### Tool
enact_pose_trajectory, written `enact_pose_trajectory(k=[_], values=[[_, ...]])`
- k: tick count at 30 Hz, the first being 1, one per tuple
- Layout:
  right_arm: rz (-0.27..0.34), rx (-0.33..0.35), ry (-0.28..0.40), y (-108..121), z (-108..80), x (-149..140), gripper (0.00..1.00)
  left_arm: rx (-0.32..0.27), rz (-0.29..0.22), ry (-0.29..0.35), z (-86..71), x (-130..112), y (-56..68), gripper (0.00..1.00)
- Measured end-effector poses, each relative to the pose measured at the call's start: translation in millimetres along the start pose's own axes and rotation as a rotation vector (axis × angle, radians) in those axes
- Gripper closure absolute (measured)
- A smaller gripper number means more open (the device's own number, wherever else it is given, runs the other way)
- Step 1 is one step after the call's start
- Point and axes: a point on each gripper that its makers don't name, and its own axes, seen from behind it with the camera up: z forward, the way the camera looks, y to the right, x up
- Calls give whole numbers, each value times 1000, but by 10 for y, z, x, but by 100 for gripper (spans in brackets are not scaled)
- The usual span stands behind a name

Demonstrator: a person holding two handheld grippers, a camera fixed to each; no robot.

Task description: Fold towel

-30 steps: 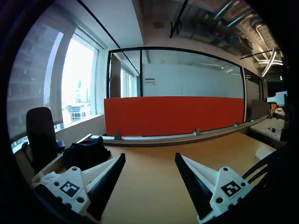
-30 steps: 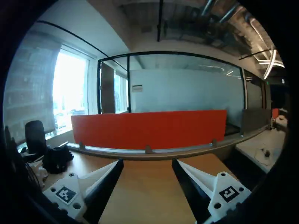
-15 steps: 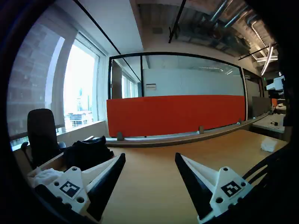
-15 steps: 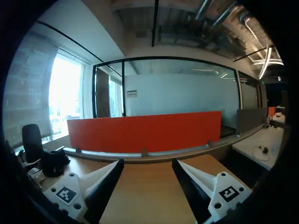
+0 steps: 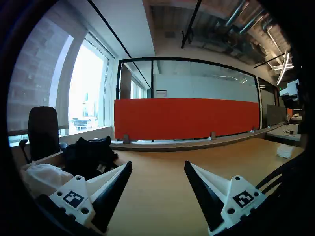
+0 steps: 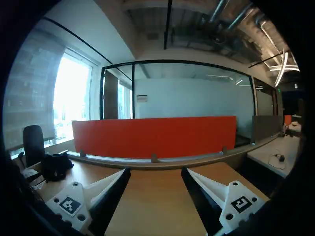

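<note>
In the left gripper view a crumpled white towel [image 5: 41, 177] lies on the wooden table [image 5: 165, 185] at the far left, behind the left finger [image 5: 96, 192]. My left gripper [image 5: 158, 169] is open above the table with nothing between its fingers. A small folded white cloth [image 5: 284, 150] sits at the table's right side. In the right gripper view my right gripper [image 6: 155, 175] is open too, held low over the wooden table [image 6: 155, 204], and a bit of white cloth [image 6: 29, 173] peeks out at the far left.
A black bag [image 5: 88, 155] sits on the table beside the white towel, also seen as the black bag [image 6: 55, 165]. An orange divider panel [image 5: 185, 118] runs along the table's far edge. A black office chair [image 5: 41, 131] stands at the left by the window.
Both views have tilted and shifted slightly. In the left gripper view the white towel at the far left has come more into sight and the bag looks closer. Both grippers stay open.
</note>
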Motion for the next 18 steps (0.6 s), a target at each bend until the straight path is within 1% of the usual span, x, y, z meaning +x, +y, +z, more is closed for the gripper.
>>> enact_pose_trajectory(k=[9,14,18], values=[[-18,13,6,-60,44,-50,0,15,-8,28,6,-90,-69,1],[-40,25,4,-110,54,-116,0,21,-21,28,-6,-162,-90,1],[-46,26,0,-122,64,-155,0,24,-24,32,-17,-180,-104,2]])
